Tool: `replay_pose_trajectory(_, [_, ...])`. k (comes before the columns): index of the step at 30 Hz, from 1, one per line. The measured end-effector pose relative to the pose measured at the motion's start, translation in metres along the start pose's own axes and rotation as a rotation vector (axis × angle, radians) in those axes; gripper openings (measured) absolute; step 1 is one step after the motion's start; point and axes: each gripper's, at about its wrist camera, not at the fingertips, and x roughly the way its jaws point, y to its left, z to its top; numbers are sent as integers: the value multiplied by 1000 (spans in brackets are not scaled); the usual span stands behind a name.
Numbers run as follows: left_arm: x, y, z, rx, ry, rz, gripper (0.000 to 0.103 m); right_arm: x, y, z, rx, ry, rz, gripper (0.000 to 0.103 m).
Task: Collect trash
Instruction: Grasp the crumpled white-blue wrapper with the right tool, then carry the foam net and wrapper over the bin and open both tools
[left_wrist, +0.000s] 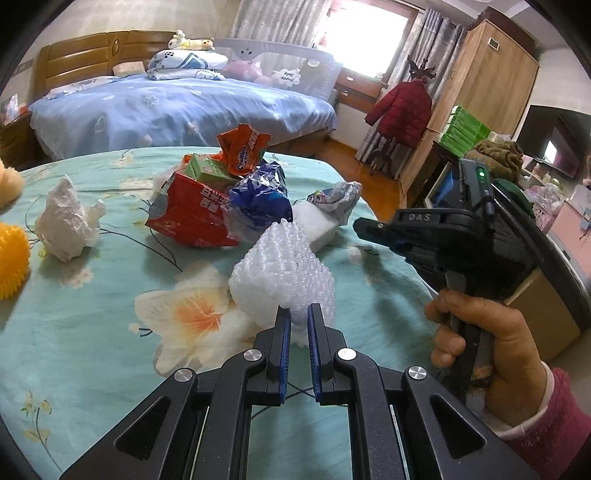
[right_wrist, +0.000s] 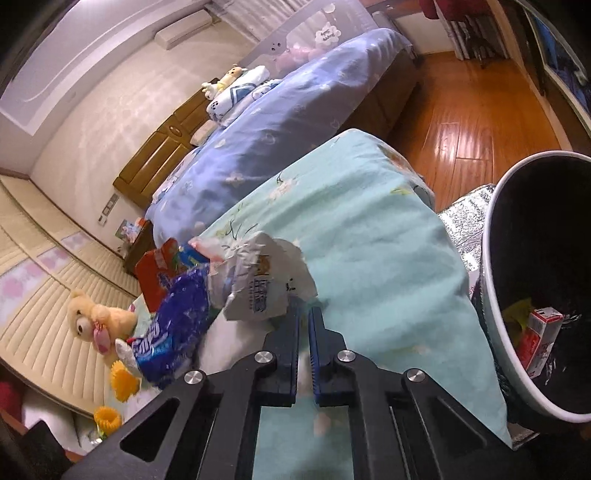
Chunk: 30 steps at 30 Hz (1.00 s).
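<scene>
In the left wrist view my left gripper (left_wrist: 298, 310) is shut on a white bubble-wrap wad (left_wrist: 284, 269), holding it over the teal floral table (left_wrist: 110, 332). Behind it lie a red box (left_wrist: 188, 214), a blue foil bag (left_wrist: 258, 203), an orange wrapper (left_wrist: 243, 147) and a crumpled white tissue (left_wrist: 66, 221). My right gripper (left_wrist: 364, 225) shows at the right of that view. In the right wrist view my right gripper (right_wrist: 304, 304) is shut on a crumpled white wrapper (right_wrist: 262, 280). The bin (right_wrist: 495, 295) stands at the right, with trash inside.
A white block (left_wrist: 314, 221) with a silvery wrapper (left_wrist: 340, 199) lies behind the bubble wrap. A yellow spiky ball (left_wrist: 11, 258) and a teddy bear (right_wrist: 96, 317) sit at the table's far side. A blue bed (left_wrist: 177, 107) stands beyond. Wooden floor (right_wrist: 461, 110) lies past the table.
</scene>
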Motion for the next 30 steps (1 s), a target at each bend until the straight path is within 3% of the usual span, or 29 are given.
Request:
replay_pose_trajectory(2, [2,0,-2,-2,5,-1,8,-4,-1,0,22,11,24,31])
replay_pose_trajectory(3, [2,0,-3,-3,6,-1,8,-6,0,0,24,6,34,53])
replay_pose_trajectory(4, [3,0,-3,-4,6,-2,8,-10,3,0,15,-13,33,67])
replay_pose_trajectory(8, [4,1,-3,-9,8,-6,8,-10,13,4,-7,-40,32,75])
replay_pose_trajectory(12, [5,1,-2,-9,7,-8,8,9,12,11,22,-17,16,74])
replay_pose_trajectory(14, [5,2,-2,-10,7,-8,8,16,11,13,24,-5,13,63])
replay_pose_trajectory(16, [6,2,-2,-13,10,-8,8,18,12,13,3,6,6,22])
replay_pose_trajectory(17, [6,2,-2,-14,11,-10,8,17,12,11,-4,13,-3,18])
replay_pose_trajectory(30, [18,-41,5,57,16,-79,8,-66,-22,-18,-59,-62,-35,16])
